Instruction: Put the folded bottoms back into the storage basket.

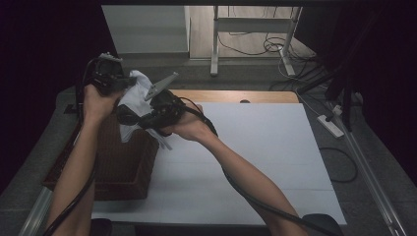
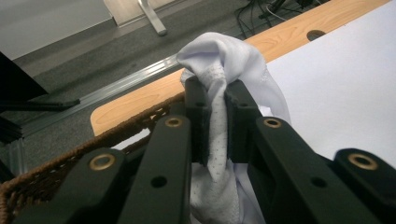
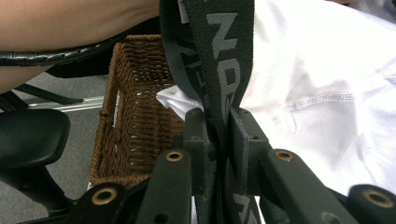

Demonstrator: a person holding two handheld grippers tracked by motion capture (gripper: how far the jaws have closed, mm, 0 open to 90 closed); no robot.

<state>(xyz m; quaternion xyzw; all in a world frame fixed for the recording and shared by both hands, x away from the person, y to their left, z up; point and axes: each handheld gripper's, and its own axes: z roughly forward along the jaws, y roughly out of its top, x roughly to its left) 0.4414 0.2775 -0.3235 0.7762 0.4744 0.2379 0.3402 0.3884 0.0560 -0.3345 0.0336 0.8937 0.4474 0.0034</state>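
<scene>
A white garment [image 1: 135, 96] with a dark lettered waistband [image 3: 219, 56] hangs between both grippers above a brown wicker basket [image 1: 118, 167] at the table's left edge. My left gripper [image 1: 120, 81] is shut on a bunch of the white fabric [image 2: 215, 107], its jaws pinching the cloth. My right gripper [image 1: 129, 117] is shut on the waistband, which runs down between its jaws [image 3: 217, 135]. The white cloth [image 3: 317, 93] spreads to the right in the right gripper view. Both hands are held close together over the basket.
The white table sheet [image 1: 265, 147] stretches to the right of the basket, with a wooden table edge [image 1: 236, 96] at the back. A white cloth [image 3: 175, 100] lies inside the basket. Cables and a desk frame [image 1: 255, 34] stand on the floor beyond.
</scene>
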